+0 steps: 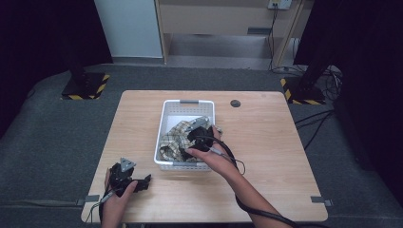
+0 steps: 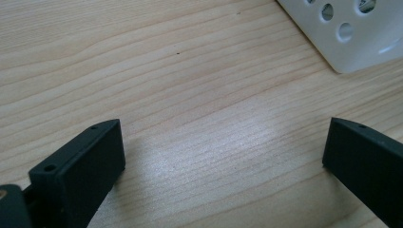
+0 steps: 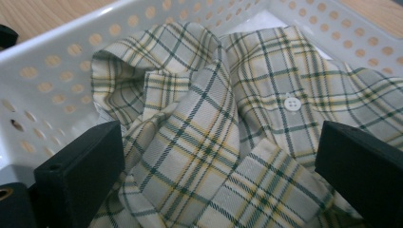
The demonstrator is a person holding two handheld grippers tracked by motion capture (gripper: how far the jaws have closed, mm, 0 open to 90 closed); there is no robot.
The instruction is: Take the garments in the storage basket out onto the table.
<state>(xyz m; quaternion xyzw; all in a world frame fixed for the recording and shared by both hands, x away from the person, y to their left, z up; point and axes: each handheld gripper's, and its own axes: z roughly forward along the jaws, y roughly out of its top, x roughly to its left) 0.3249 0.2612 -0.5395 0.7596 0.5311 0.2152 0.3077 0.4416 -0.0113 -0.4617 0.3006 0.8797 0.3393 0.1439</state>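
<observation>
So the right gripper (image 3: 221, 156) is down inside the white perforated basket (image 1: 164, 116), jaws spread wide over the crumpled plaid shirt (image 3: 209, 118), nothing pinched yet. Looks like the reach-in-and-grab step. Next it needs to drop onto a fold and close. The left gripper (image 2: 223, 152) is parked on the wooden table (image 2: 166, 71), jaws apart too.

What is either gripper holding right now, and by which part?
Nothing is held. The right gripper hangs open over the plaid shirt in the white basket; the left gripper sits open on the bare table.
</observation>
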